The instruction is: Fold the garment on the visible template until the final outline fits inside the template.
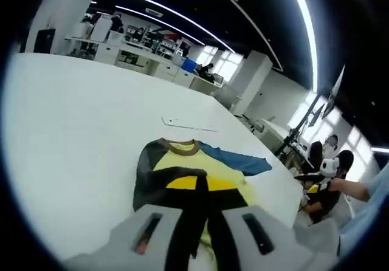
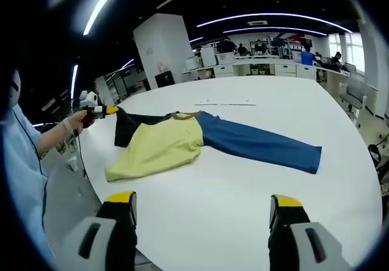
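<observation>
A long-sleeved shirt lies on the white table (image 2: 243, 192): yellow body (image 2: 158, 146), brown collar (image 2: 179, 115), blue sleeve (image 2: 261, 143) spread flat to the right, dark sleeve (image 2: 130, 122) pulled left. My left gripper (image 1: 202, 183) is shut on the end of the dark sleeve (image 1: 149, 174), lifted over the yellow body (image 1: 182, 164); it also appears in a hand as the left gripper (image 2: 91, 110). My right gripper (image 2: 203, 201) hangs open near the table's edge, short of the shirt, nothing between its fingers. A thin pale template strip (image 2: 225, 103) lies beyond the collar.
A person in a light blue sleeve (image 2: 24, 161) stands at the table's left edge. The other gripper (image 1: 322, 174) shows past the table's rim on the right. Desks, shelves and a white pillar (image 2: 161, 46) stand far behind. Bare white tabletop (image 1: 73, 113) surrounds the shirt.
</observation>
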Demonstrator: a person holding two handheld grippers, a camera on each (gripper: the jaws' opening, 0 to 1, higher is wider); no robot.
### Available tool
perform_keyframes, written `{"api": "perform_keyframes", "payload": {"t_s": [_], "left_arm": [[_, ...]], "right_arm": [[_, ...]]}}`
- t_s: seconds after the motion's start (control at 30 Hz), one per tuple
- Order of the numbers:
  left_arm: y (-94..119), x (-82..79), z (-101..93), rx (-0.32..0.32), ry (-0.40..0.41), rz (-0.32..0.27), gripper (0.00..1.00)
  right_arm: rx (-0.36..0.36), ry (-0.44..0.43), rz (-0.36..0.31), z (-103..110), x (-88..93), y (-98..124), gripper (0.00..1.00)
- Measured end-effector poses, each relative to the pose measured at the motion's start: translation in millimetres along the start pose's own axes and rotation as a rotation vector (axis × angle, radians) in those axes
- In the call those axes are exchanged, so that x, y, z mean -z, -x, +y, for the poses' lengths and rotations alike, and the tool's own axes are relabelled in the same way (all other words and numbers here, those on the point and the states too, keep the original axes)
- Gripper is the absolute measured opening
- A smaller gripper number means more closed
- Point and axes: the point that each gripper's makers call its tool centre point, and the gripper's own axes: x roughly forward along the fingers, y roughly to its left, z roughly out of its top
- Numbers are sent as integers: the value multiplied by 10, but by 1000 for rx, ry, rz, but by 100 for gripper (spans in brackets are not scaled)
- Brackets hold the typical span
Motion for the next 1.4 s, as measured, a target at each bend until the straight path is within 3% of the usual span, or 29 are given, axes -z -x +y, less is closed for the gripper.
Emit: {"api": "perform_keyframes", "payload": {"t_s": [0.1,0.3,0.43,0.8,1.4], "left_arm": [[-111,37,-115,32,-14,22,0],[-351,273,-498,123,-31,85,0],[-518,453,-616,153,-21,124,0],[-918,842,-650,177,-35,227,1],[-1077,1194,-584,191,-32,317,0]], "right_arm": [[4,-4,0,-6,14,9,91],[10,-14,3,-1,51,31,91],[8,-17,7,-1,70,25,91],[-2,-22,6,32,67,13,91],[10,-41,3,25,119,108,91]]}}
